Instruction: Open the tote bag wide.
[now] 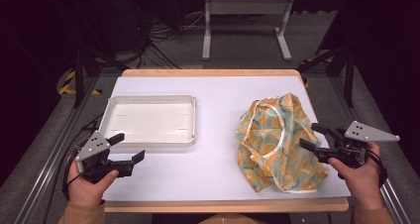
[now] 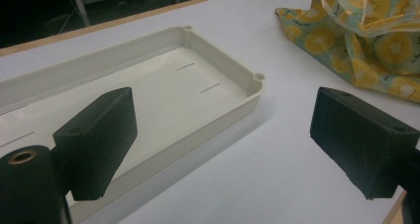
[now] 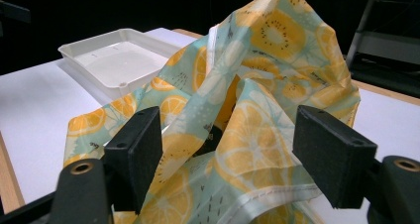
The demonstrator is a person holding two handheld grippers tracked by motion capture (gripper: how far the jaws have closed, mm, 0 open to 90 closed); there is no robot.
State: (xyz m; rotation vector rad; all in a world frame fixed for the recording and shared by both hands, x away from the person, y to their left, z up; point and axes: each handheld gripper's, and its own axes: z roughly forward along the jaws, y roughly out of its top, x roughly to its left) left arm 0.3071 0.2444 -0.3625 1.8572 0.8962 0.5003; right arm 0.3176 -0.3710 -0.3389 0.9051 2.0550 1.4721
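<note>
A crumpled fabric bag (image 1: 272,135) printed with orange and kiwi slices lies heaped on the right of the white table (image 1: 213,164). My right gripper (image 1: 312,138) is at the bag's right edge and open. In the right gripper view the bag (image 3: 262,60) rises between and beyond the jaws of the right gripper (image 3: 228,149), and the pads do not press it. An empty cream tray (image 1: 153,98) sits at the left. My left gripper (image 1: 128,147) hovers open just in front of the tray's near-left corner, holding nothing. In the left gripper view the left gripper (image 2: 228,135) frames the tray (image 2: 247,92) and the bag (image 2: 366,40).
The table has a wooden rim (image 1: 223,205) along its front. A white metal stand (image 1: 245,8) and cables lie on the floor behind it. Bare table stretches between tray and bag. The tray (image 3: 89,70) lies past the bag in the right gripper view.
</note>
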